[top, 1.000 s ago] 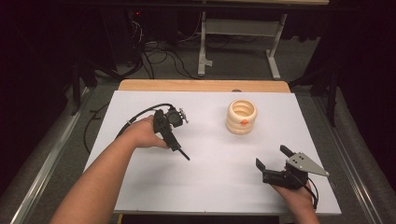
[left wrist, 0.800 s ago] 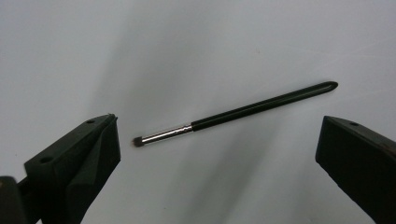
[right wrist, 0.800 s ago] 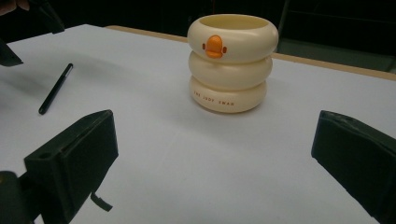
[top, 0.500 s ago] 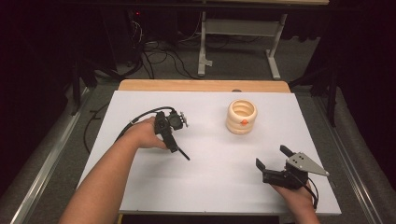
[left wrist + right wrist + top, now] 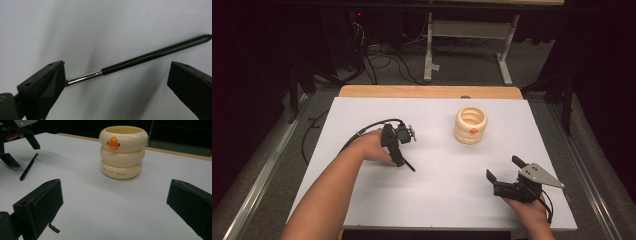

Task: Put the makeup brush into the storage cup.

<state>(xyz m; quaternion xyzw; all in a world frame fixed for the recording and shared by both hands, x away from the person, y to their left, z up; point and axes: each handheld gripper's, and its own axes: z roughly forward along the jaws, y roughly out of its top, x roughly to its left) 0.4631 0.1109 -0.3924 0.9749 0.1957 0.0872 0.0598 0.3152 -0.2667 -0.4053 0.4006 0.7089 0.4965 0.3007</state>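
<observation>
Nothing moved; left gripper (image 5: 398,150) jaws spread over pen (image 5: 140,59), right gripper (image 5: 507,175) agape.

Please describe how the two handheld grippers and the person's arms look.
Both grippers are black with two blocky jaws. The left gripper trails a black cable in a loop. The right gripper carries a grey three-cornered plate on top. The forearms are bare, with no sleeves or gloves visible.

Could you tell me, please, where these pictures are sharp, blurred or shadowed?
High view: the white table is evenly lit, the room behind dark. Left gripper view: the pen is sharp with a glint on its metal end, soft shadows beneath. Right gripper view: the cream cup is crisp; the near claw is slightly soft.
</observation>
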